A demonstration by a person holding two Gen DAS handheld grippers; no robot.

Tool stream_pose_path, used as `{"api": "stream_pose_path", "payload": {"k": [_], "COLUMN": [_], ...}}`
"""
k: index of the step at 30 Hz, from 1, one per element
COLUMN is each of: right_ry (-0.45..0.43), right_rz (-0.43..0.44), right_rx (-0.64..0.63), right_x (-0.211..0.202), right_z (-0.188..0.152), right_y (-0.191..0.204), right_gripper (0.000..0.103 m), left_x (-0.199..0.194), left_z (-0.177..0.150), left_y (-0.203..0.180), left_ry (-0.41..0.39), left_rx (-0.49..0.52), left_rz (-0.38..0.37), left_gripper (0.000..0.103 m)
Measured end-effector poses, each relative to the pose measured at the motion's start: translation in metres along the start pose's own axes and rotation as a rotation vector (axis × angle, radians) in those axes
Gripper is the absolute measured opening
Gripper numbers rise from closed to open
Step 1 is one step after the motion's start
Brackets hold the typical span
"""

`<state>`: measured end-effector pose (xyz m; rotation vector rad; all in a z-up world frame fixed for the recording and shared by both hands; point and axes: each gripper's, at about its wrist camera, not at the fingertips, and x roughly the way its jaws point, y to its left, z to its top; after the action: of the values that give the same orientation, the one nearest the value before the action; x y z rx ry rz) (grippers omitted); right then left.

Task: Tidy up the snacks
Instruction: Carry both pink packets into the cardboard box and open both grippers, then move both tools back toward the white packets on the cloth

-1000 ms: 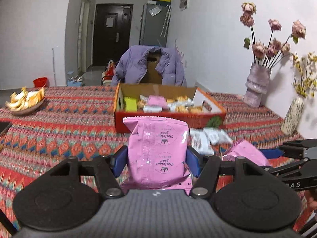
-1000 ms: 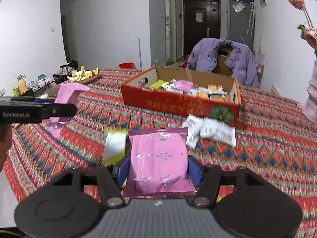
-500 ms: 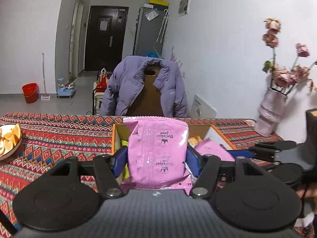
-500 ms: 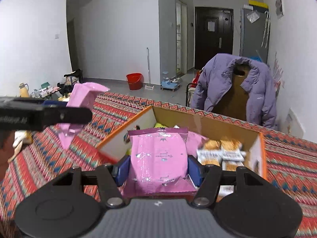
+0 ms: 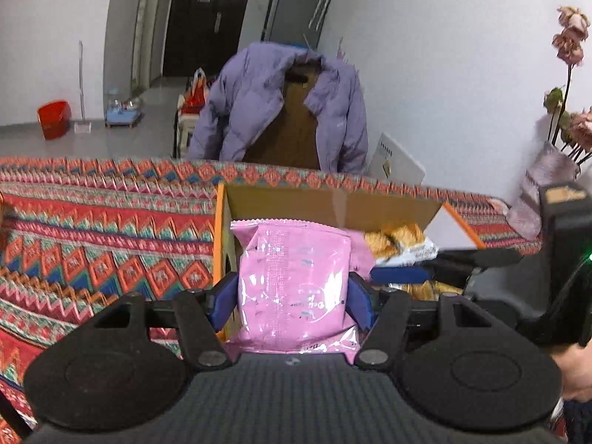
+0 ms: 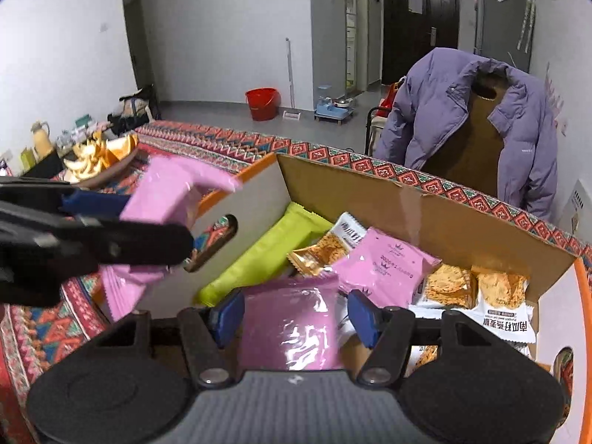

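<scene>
Since the earlier frame both grippers have come over the cardboard box (image 5: 333, 203). Left wrist view: the left gripper (image 5: 292, 296) is closed on a pink snack packet (image 5: 294, 273), at the box's left wall. Right wrist view: the right gripper (image 6: 296, 312) has fingers slightly apart from its pink packet (image 6: 288, 329), above the snacks inside the box; whether they still grip it, I cannot tell.

This is somebody's home, a lived-in front room. A table (image 5: 92, 222) under a bright zigzag-patterned cloth fills the near side, with a purple puffer jacket (image 6: 473, 111) slung over a chair behind it. Across the grey floor stand a red bucket (image 6: 262, 103), a mop leaning on the wall, and a dark front door (image 6: 420, 18) beside a grey fridge (image 6: 505, 11). Dried pink roses (image 5: 569, 40) sit in a vase by the white wall.
</scene>
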<state>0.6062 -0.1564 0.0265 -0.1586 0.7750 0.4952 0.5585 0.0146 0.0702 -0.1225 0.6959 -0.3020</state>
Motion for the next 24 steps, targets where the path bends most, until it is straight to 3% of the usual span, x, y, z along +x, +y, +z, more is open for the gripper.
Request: {"api": "stream_pose_path", "payload": {"k": [6,11,18,24], "right_ry": [-0.023,-0.071,-0.122,-0.174], "right_rz": [-0.063,-0.102,-0.142,-0.152], "right_rx": [-0.026,-0.025,-0.046,-0.052], "right_x": [-0.032,-0.068,-0.132,-0.208], "right_z": [-0.002,0.001,-0.005,-0.042], "right_y": [-0.014,-0.02,-0.009,0.014], "right_gripper": [0.065,0.066,0.066,0.069], "left_x": [-0.001,-0.021,-0.079,-0.147], "left_z": [-0.01,-0.004,-0.002,-0.035], "left_y": [0.003,0.001,-0.014,-0.029], "left_ry": [0.008,-0.019,-0.084,-0.122], "left_rx": [0.008,-0.004,0.031,0.046], "left_rz": [-0.018,0.004,0.032,0.042], "left_gripper": [0.072,0.072,0.074,0.076]}}
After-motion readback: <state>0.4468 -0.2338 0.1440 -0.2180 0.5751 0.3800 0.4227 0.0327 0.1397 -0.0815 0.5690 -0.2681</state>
